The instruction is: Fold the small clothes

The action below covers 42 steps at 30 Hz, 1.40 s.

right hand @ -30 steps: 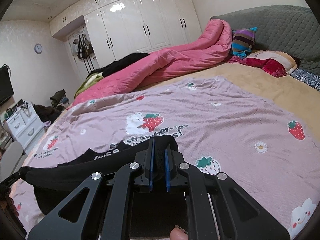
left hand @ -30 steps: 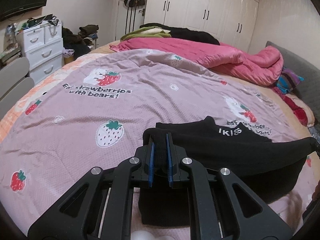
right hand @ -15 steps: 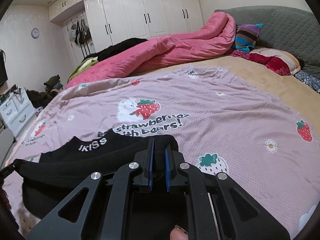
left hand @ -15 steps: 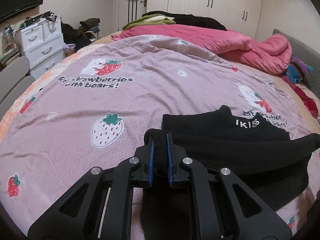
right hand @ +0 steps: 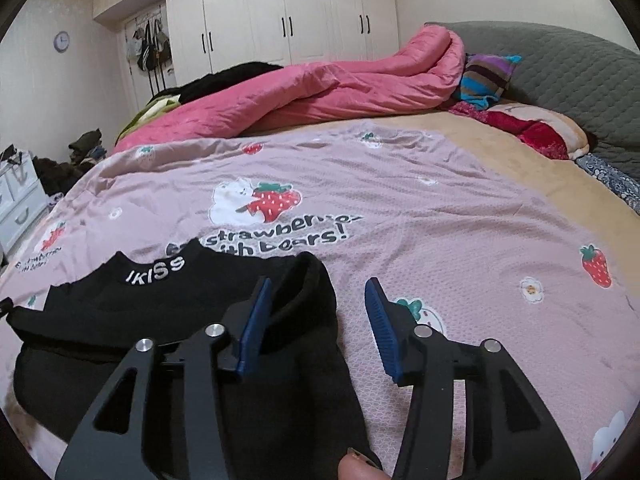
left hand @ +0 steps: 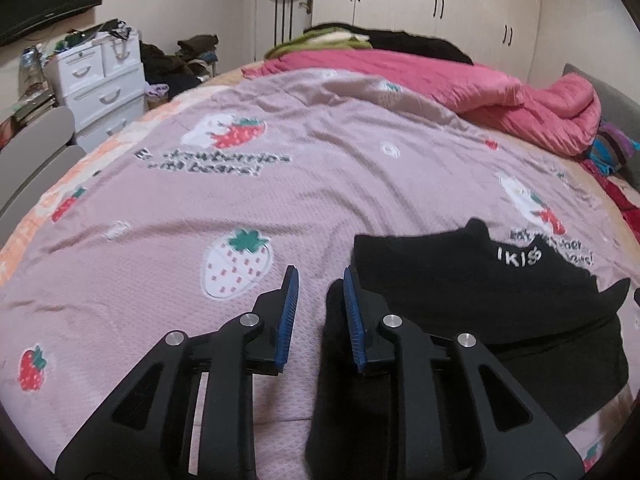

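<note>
- White wardrobe doors are lining the far wall, and a bed is filling most of both views, with a pink strawberry-print blanket lying spread across it.
- A rumpled pink duvet is lying heaped along the far edge of the bed, and a striped pillow is resting against the grey headboard.
- A black garment (white lettering showing on its collar) is lying on the blanket near the bed's near edge, its lower part doubled over on top.
- The left gripper is opening its jaws; the pads are standing apart, and the garment's left end is sitting against the right-hand pad without being pinched.
- The right gripper is opening too, its jaws standing wider; the garment's right end is lying loose in the gap, touching the left-hand pad only.
- A white drawer unit is standing beyond the bed's left edge.
</note>
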Motion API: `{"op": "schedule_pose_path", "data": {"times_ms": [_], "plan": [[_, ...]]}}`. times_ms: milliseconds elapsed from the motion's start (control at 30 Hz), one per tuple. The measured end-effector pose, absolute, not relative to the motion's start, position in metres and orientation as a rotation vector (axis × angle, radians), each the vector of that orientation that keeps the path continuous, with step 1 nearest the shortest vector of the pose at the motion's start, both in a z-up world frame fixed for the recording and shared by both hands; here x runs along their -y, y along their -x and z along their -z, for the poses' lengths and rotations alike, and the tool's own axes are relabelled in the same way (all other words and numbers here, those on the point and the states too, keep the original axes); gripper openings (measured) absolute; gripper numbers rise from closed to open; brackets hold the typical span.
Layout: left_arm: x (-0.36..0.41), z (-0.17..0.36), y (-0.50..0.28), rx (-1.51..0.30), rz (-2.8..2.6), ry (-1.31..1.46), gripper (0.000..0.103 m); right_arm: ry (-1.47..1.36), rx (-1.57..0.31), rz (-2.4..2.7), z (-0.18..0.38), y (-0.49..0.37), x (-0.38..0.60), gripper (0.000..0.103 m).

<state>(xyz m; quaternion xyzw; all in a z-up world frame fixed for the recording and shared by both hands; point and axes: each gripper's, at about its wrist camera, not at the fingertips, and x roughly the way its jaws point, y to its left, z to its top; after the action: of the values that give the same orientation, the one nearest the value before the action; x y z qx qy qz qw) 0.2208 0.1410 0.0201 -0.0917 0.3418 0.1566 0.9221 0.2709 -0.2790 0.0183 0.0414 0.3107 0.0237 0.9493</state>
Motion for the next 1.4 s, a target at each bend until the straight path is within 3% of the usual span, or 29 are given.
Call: {"op": "schedule_pose_path", "data": {"times_ms": [167, 267, 433, 467, 500, 567, 633, 867, 1233, 1300, 1400], "plan": [[-0.137, -0.034, -0.205, -0.670, -0.286, 0.189, 0.026, -0.048, -0.610, -0.043, -0.024, -0.260, 0.275, 0.061], [-0.126, -0.036, -0.195, -0.664, -0.245, 0.140, 0.032, -0.027, -0.593, -0.052, -0.028, -0.252, 0.272, 0.062], [-0.111, -0.027, -0.182, -0.717, -0.178, 0.104, 0.032, -0.015, -0.566, -0.091, -0.036, -0.236, 0.272, 0.060], [-0.107, -0.025, -0.180, -0.731, -0.161, 0.094, 0.029, -0.020, -0.576, -0.122, -0.037, -0.231, 0.272, 0.048], [-0.101, -0.021, -0.182, -0.756, -0.145, 0.066, 0.019, -0.021, -0.588, -0.151, -0.037, -0.229, 0.273, 0.034], [-0.094, -0.011, -0.186, -0.794, -0.142, 0.028, 0.005, -0.009, -0.612, -0.189, -0.034, -0.225, 0.274, 0.025], [-0.088, 0.002, -0.193, -0.846, -0.129, 0.010, 0.005, 0.023, -0.647, -0.202, -0.026, -0.224, 0.272, 0.020], [-0.083, 0.023, -0.217, -0.878, -0.171, -0.032, 0.005, 0.072, -0.783, -0.189, 0.010, -0.258, 0.265, 0.020], [-0.121, 0.022, -0.269, -0.863, -0.258, 0.045, 0.009, 0.052, -0.826, -0.147, 0.030, -0.321, 0.252, 0.020], [-0.134, 0.020, -0.272, -0.856, -0.267, 0.090, 0.015, 0.042, -0.817, -0.130, 0.030, -0.327, 0.256, 0.021], [-0.150, 0.022, -0.274, -0.870, -0.268, 0.146, 0.024, 0.012, -0.823, -0.103, 0.030, -0.335, 0.267, 0.045]]}}
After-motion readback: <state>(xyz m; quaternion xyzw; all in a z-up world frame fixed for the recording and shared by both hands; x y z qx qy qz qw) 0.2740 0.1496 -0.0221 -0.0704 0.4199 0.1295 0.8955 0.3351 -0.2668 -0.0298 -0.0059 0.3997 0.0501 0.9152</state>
